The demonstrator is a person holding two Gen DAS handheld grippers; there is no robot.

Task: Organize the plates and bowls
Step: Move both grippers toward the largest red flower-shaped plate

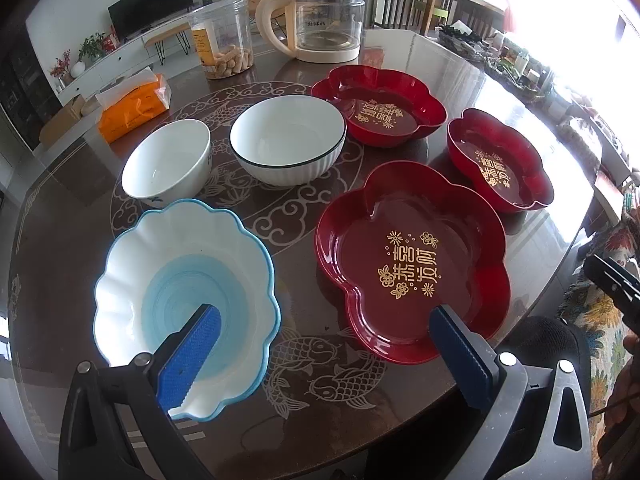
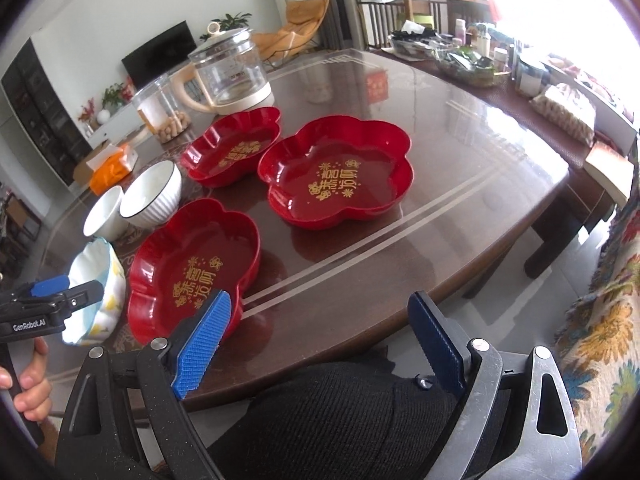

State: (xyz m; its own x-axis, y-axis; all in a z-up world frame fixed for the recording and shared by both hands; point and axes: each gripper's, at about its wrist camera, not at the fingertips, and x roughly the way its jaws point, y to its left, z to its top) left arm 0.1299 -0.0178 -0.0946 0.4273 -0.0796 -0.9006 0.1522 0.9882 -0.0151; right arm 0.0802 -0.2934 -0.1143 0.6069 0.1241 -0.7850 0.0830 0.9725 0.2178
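Left wrist view has the left gripper (image 1: 320,354) with its blue pads spread wide and nothing between them, hovering over the near edge of the table (image 1: 304,208); the blue scalloped bowl (image 1: 184,304) lies at its 11 o'clock, partly under the left pad, and the nearest red plate (image 1: 408,256) at its 1 o'clock, partly under the right pad, so either is a short reach forward. Right wrist view shows the right gripper (image 2: 320,344), also wide apart and empty, held back off the table edge above a dark knitted garment (image 2: 340,412); the same nearest red plate (image 2: 192,268) sits at its 11 o'clock. My judgement is that the left gripper is nearer to both, and the plate's lobed rim, being roughly round with no long axis, can be taken from any side. Further out, at 12 o'clock from the left gripper, stand the ribbed white bowl (image 1: 288,140) and, at 11, the small white bowl (image 1: 168,160); two more red plates (image 1: 380,112) (image 1: 500,160) lie at 1 and 2 o'clock, all apart from one another. Beyond are a glass kettle (image 1: 324,16), a clear jar (image 1: 222,36) and an orange tissue pack (image 1: 134,108). Nothing is stacked yet, so the sorting looks barely begun in a bright living room
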